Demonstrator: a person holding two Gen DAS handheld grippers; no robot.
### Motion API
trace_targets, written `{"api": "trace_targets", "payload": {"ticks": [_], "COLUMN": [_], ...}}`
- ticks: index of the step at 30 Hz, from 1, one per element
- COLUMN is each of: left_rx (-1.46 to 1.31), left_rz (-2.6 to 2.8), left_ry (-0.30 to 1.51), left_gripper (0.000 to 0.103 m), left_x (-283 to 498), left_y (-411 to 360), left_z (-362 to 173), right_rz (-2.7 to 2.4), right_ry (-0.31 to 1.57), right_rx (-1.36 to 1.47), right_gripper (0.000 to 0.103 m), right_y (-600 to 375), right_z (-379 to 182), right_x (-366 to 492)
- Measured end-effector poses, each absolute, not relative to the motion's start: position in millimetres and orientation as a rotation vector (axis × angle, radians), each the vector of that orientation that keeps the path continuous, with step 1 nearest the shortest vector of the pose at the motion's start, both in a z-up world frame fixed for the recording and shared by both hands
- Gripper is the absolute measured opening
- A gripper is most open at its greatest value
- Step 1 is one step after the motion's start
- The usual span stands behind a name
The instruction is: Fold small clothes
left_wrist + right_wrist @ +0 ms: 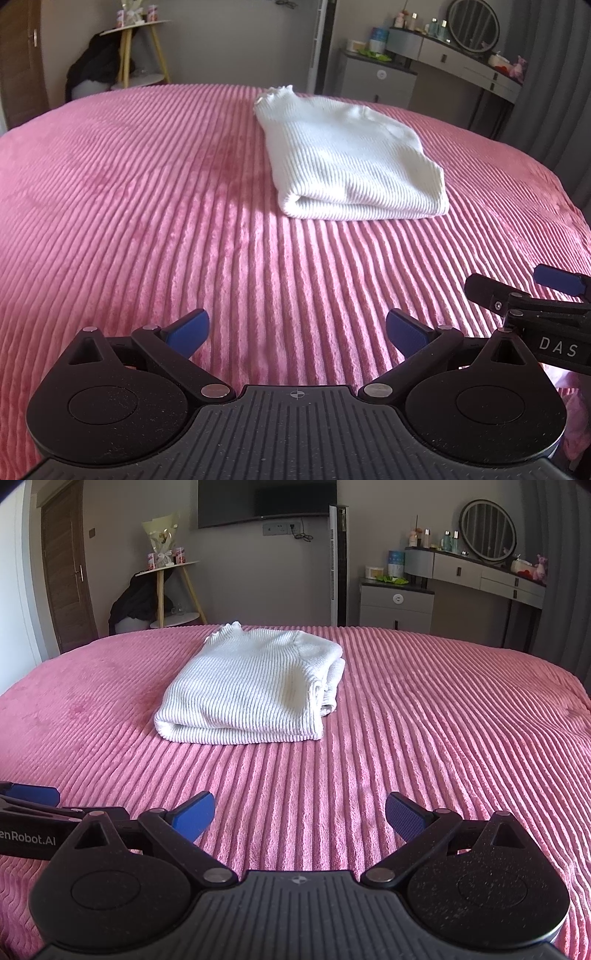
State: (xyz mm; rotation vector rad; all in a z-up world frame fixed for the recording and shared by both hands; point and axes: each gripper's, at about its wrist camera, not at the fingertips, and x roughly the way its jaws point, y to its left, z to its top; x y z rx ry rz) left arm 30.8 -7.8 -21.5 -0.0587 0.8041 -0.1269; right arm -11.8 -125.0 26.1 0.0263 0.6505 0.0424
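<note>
A white ribbed knit garment [343, 158] lies folded into a thick rectangle on the pink ribbed bedspread [147, 206], its folded edge toward me. It also shows in the right wrist view [255, 686]. My left gripper [297, 334] is open and empty, low over the bedspread, well short of the garment. My right gripper [300, 814] is open and empty too, beside the left one. The right gripper's blue fingertip shows at the left view's right edge [559, 278]; the left gripper's fingertip shows at the right view's left edge [33, 794].
Beyond the bed stand a small round side table [173, 590] with dark clothing under it, a white tower fan [338, 565], a grey nightstand [397, 603] and a dressing table with a round mirror [487, 530]. A door [61, 568] is at far left.
</note>
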Motion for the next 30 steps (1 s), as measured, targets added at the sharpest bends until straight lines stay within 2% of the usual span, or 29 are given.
{"api": "trace_targets", "payload": {"ticks": [30], "left_rx": [-0.027], "left_rz": [-0.129], "left_ry": [0.833], "left_gripper": [0.103], "left_x": [32.1], "left_y": [-11.6], "left_z": [-26.1], "right_rz": [0.041], "right_ry": [0.650], "right_rx": [0.024], "right_gripper": [0.099], "right_y": [-124.4], "right_z": [26.7], "right_x": [-11.9]}}
